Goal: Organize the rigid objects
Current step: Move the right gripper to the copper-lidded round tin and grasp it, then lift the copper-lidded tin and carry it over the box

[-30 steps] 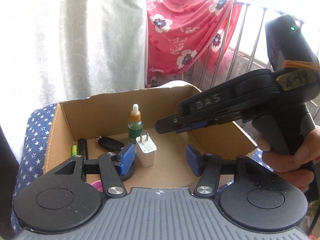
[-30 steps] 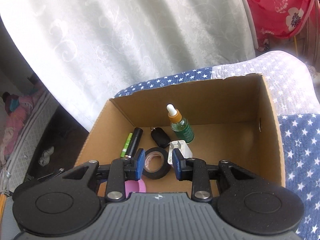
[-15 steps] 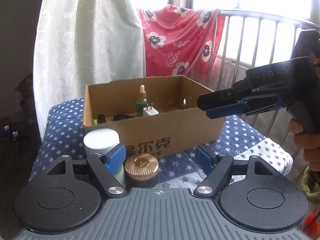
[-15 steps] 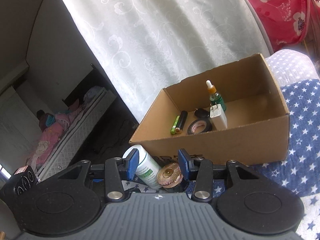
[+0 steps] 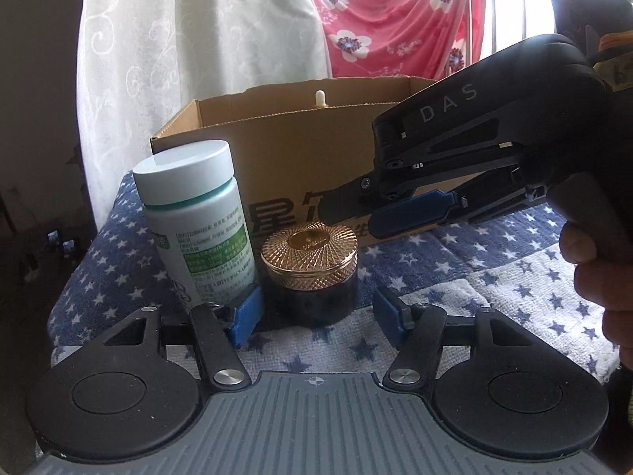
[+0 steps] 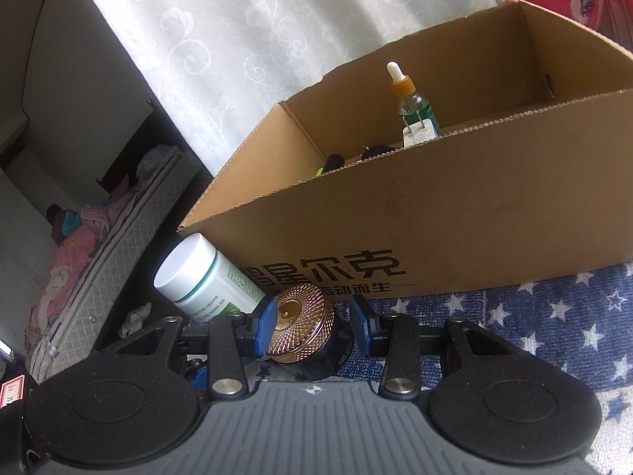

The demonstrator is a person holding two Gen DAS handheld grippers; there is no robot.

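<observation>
On the star-patterned blue cloth [image 5: 455, 261], just in front of the cardboard box [image 6: 435, 213], stand two containers side by side: a white pill bottle [image 5: 198, 213] at left and a dark jar with a ribbed gold lid [image 5: 310, 249] at right, the two touching or nearly so. Left tongs [image 5: 314, 312]: spread wide, low behind the jar, which sits between the blue pads without contact on the right side; the left pad [image 5: 247, 310] lies close to the foot of the bottle. Right tongs [image 6: 312, 322]: moderately open and straddling the gold-lidded jar [image 6: 302, 322], with the left pad [image 6: 267, 328] at or against the lid's edge and a gap at the right pad; firm contact cannot be told. From the left wrist view these tongs [image 5: 411, 213] reach in from the right, above the jar. Inside the box stand a dropper bottle [image 6: 413, 103] and a white plug adapter [image 6: 419, 134]; small dark items lie beside them. White curtain [image 5: 178, 39] hangs behind.
</observation>
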